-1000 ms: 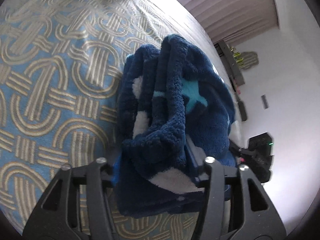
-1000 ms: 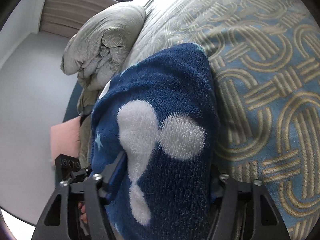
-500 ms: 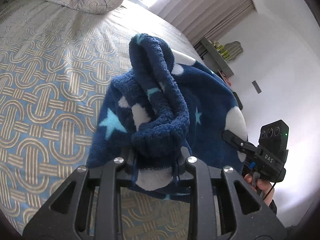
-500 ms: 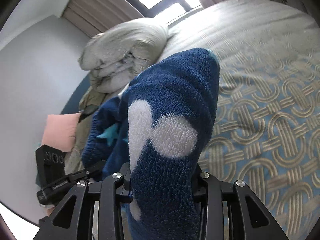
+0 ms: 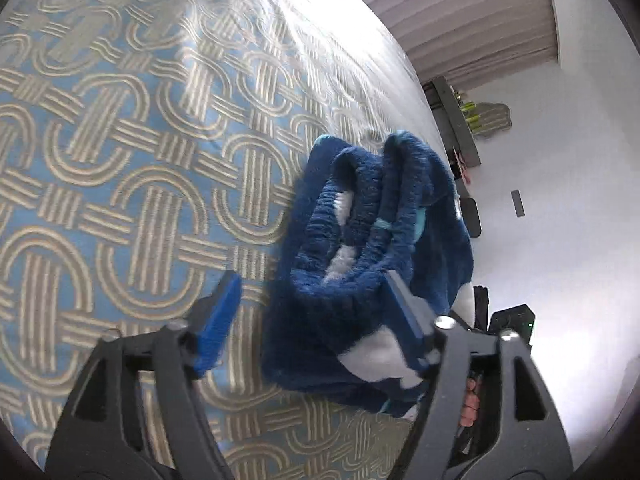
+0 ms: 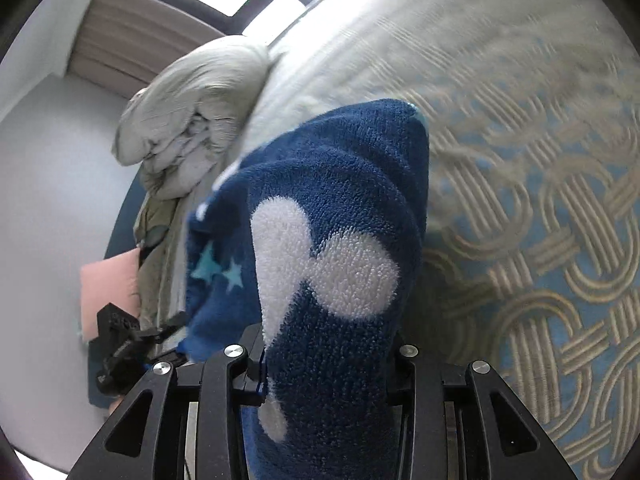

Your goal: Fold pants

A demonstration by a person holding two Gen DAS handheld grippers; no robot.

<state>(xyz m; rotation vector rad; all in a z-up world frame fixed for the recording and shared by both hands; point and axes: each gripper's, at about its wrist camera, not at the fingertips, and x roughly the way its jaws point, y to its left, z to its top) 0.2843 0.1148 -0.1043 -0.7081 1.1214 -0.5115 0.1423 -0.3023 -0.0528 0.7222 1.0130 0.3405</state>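
Blue fleece pants [image 5: 372, 264] bunched on the bed [image 5: 120, 168]
Left tool [image 5: 316, 304] spread wide around the pants, not gripping; right tool [image 6: 324, 356] clamped on them.

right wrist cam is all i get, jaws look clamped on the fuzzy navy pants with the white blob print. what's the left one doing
Observer: The left gripper is open; its blue-padded fingers stand apart, with the fuzzy navy fleece pants bunched between them.
Operator: is the fabric touching both pads
Observer: It lies against the right-hand pad; a gap of the blue and beige patterned bedspread shows beside the other.
Operator: which part of the pants is there
Observer: A ribbed, gathered band, probably the waistband, folded over on itself.
Operator: right still holding?
Observer: Yes, the right gripper is shut on the pants.
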